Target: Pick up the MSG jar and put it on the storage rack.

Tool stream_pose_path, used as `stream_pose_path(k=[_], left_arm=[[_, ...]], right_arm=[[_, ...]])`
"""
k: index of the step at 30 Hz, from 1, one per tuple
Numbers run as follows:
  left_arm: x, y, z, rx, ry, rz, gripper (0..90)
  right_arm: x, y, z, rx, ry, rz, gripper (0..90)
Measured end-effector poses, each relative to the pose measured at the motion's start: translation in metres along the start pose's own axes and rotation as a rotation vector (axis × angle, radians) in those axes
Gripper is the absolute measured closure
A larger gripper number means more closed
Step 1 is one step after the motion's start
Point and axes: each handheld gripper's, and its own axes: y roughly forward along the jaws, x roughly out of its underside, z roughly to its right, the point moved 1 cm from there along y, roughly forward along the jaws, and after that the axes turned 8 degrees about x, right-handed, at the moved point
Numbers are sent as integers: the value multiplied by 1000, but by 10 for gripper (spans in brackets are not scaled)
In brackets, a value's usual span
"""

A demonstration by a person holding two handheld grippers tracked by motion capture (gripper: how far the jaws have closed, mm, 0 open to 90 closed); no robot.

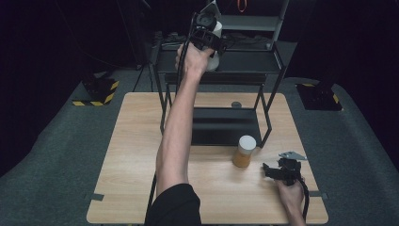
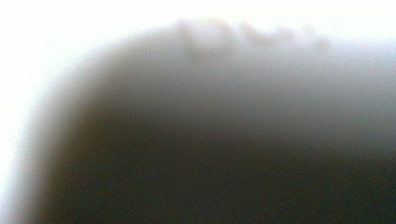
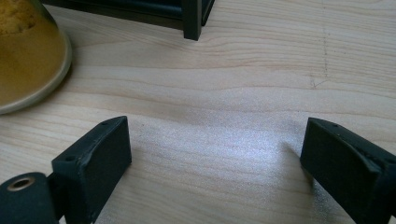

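We count 2 grippers: the left gripper [image 1: 212, 44] at the top centre of the high view, and the right gripper [image 1: 277, 170] at the lower right. We count 2 white-lidded jars: 1 white jar [image 1: 215, 56] in the left gripper at the top of the frame, and 1 jar of yellow-orange powder [image 1: 244, 151] right of centre on the table [image 1: 131, 155]. We see 1 wooden table, 1 black metal shelf rack [image 1: 226, 70] across the upper middle, and 1 small round dark object [image 1: 236, 104] just above centre. We count 2 yellow-and-black striped bases, 1 at the left edge [image 1: 96, 92] and 1 at the right [image 1: 320, 94].
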Motion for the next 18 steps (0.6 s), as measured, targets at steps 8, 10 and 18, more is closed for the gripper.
stream_pose_path(k=[8,10,18], left_arm=[[1,2,-2,2,-9,6,300],[1,3,-3,3,-11,8,300],[3,4,-4,4,-15,20,300]], right_arm=[[0,0,0,0,0,0,81],[0,0,0,0,0,1,81],[0,0,0,0,0,1,81]])
